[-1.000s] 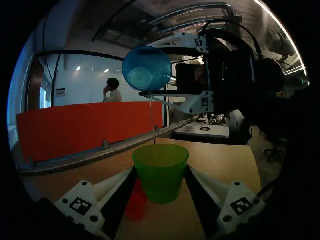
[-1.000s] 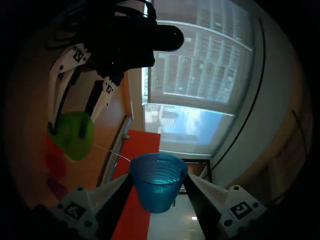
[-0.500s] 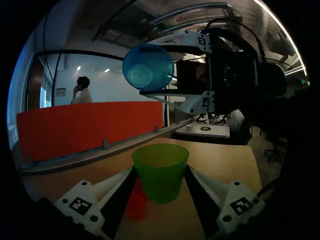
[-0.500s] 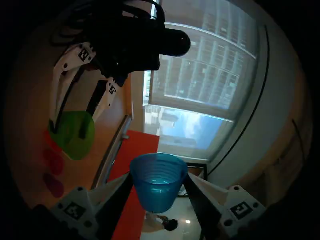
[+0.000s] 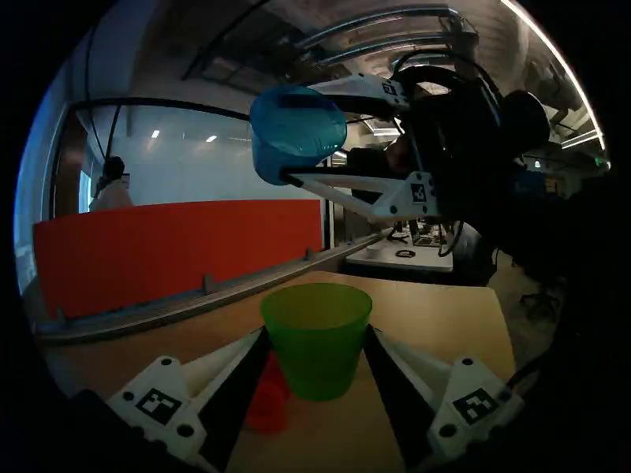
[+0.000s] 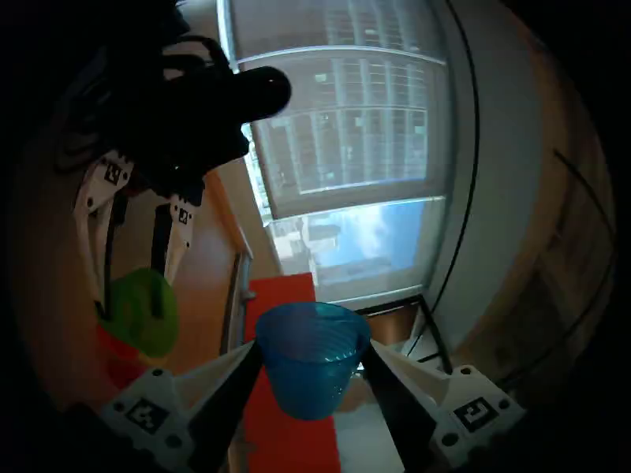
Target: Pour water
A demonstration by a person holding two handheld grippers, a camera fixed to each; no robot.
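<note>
Blue cup (image 5: 296,134) clamped between fingers of my right gripper (image 6: 311,351), high above green cup (image 5: 317,355). Thin stream of a second ago gone; blue cup swung back from mouth-down tilt toward level. Green cup upright, low over desk (image 5: 442,307), pinched in my left gripper (image 5: 315,329); red cups (image 5: 268,398) just beside. Judgement: pour finished or paused. Water level in green cup not readable.

Lower cup (image 5: 316,315) pinched between left gripper (image 5: 316,347) fingers, near table's (image 5: 442,315) front edge. Third cup (image 5: 266,402) just left of it, on table. Raised cup (image 5: 293,146) pinched between right gripper (image 5: 293,130) fingers, well above lower cup, tilted. Partition (image 5: 173,244) along table's far edge; person (image 5: 110,185) behind partition.
</note>
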